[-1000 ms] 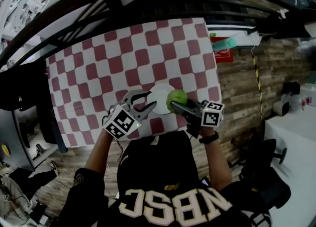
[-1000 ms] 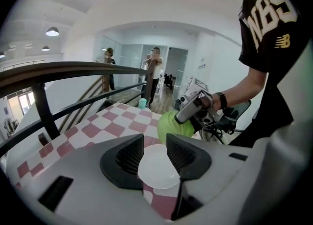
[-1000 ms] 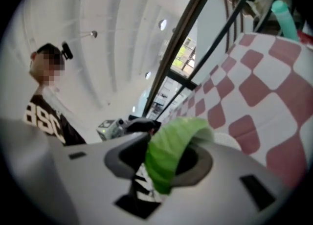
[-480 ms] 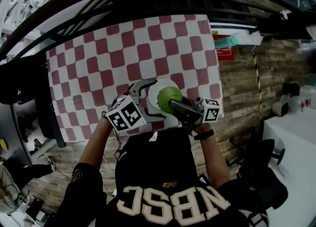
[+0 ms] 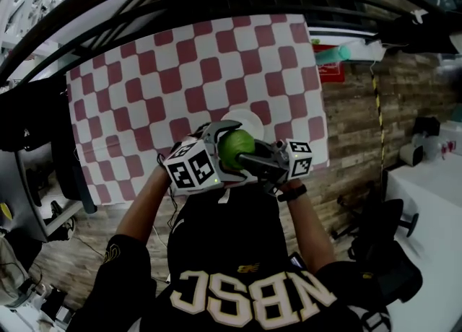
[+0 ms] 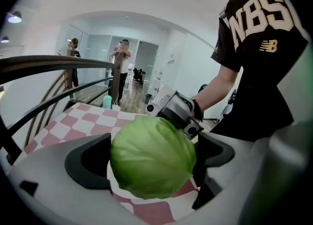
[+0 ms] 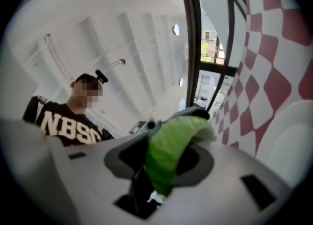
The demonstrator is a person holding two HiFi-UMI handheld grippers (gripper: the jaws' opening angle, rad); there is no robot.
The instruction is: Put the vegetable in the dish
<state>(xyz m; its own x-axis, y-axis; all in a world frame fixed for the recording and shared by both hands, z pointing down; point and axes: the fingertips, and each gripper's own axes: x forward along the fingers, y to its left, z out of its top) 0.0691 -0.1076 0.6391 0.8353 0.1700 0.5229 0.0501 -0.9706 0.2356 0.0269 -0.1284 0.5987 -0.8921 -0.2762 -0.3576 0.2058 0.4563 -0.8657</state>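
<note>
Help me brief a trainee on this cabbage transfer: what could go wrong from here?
1. The right claw grips the cabbage by what looks like a thin leafy edge, so it could tear or slip free.
2. The left claw is opening around the cabbage without pressing on it, so it gives no support.
3. The cabbage hangs near the table's front edge, not clearly over the white dish. If dropped, it might roll off.
</note>
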